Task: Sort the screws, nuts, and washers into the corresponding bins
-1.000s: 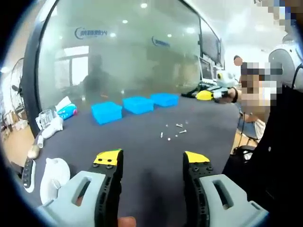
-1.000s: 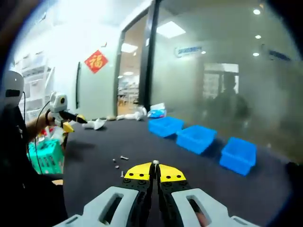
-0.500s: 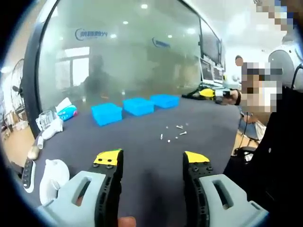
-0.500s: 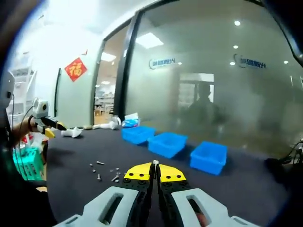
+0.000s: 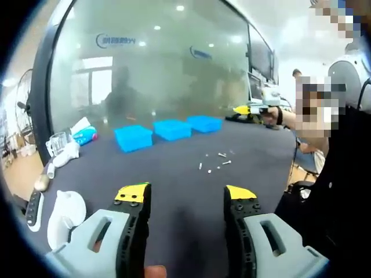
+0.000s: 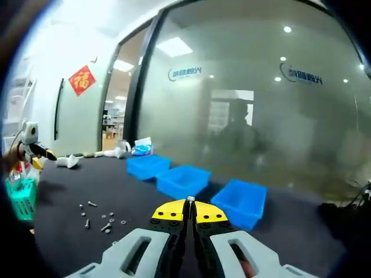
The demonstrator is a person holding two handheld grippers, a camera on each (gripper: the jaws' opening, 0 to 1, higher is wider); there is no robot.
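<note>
On the dark, matte table (image 5: 174, 191) the left gripper (image 5: 184, 200) hangs low at the near edge, its two grey jaws with yellow tips held wide apart with nothing between them. Just off to its side lie a white, rounded lump (image 5: 65, 213) and a dark remote-like stick (image 5: 33, 209). Farther out, in the middle of the tabletop, a loose scatter of small silvery screws, nuts and washers (image 5: 214, 164) lies on the bare surface, too small to tell one from another. Beyond them stand three shallow, square blue plastic bins (image 5: 168, 129) in a row, well apart from the scatter, backed by a frosted glass wall (image 5: 151, 63). Near the bins sit a clear cup (image 5: 57, 142) and a blue-and-white packet (image 5: 86, 135).

In the right gripper view, the right gripper (image 6: 190, 212) points level toward the bins (image 6: 183, 179), its yellow-tipped jaws pressed together and gripping nothing I can see. The small metal parts (image 6: 99, 217) lie off to its side, closer to it than the bins. Across the table a person's hand holds the left gripper (image 6: 30, 145) up over the far edge.
</note>
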